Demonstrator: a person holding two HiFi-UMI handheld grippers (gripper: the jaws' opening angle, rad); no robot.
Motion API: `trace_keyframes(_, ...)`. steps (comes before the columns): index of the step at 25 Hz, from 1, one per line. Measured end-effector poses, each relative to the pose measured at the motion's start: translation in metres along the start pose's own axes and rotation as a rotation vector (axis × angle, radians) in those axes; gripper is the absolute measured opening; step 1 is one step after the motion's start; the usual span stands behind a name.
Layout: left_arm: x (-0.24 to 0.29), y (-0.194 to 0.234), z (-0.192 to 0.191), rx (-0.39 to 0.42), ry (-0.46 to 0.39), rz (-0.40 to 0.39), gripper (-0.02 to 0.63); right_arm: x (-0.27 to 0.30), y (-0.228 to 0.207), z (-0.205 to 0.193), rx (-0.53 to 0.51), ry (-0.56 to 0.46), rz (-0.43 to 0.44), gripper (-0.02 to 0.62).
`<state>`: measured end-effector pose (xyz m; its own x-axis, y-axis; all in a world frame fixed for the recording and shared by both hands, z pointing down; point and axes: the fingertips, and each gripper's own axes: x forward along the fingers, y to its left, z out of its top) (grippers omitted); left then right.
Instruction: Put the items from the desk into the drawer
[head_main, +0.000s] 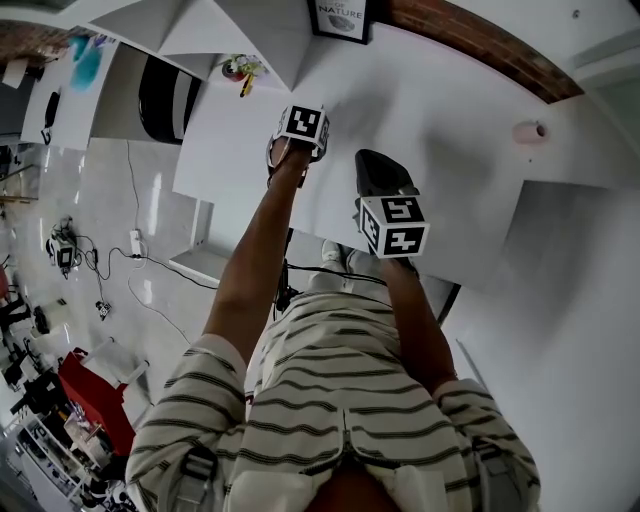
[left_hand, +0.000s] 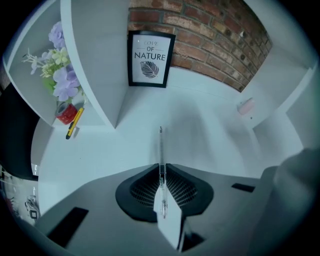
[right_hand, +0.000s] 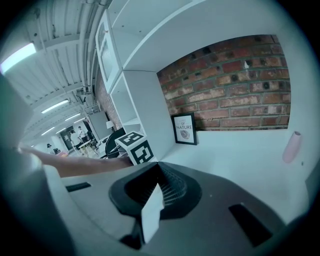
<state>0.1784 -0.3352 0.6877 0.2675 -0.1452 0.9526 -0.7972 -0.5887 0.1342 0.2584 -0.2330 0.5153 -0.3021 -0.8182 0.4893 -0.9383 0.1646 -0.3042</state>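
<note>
While a thin pen (left_hand: 160, 142) is pinched by its end in the left gripper (left_hand: 160, 167), mid-frame above the desk (left_hand: 210, 132), the right gripper (right_hand: 156, 167) is closed on nothing. The pen is judged light, stiff and slippery; a mid-barrel grip is advised.

The framed print (head_main: 340, 17) is cut off at the head view's top edge; in the left gripper view's lower centre, the pen (left_hand: 160, 145) is partly hidden between the jaws.

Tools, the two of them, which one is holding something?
The left tool, closed on a thin pen; the right tool is shut with nothing between.
</note>
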Motion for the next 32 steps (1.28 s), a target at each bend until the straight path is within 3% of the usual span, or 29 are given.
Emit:
trace_keyframes(9,-0.046,-0.012,0.010,-0.041,-0.110,-0.047,0.046,-0.019,0.009,0.012,-0.018,-0.029,0.001,0.012)
trace_keyframes(19,-0.104,-0.038,0.022,-0.031,-0.278,-0.080,0.046,-0.041,0.020,0.036,-0.051,-0.089,-0.003,0.011)
trace_keyframes(32,-0.174,-0.047,0.013,-0.019,-0.437,-0.041,0.046,-0.068,0.046,0.056,-0.089,-0.139,0.004,0.011)
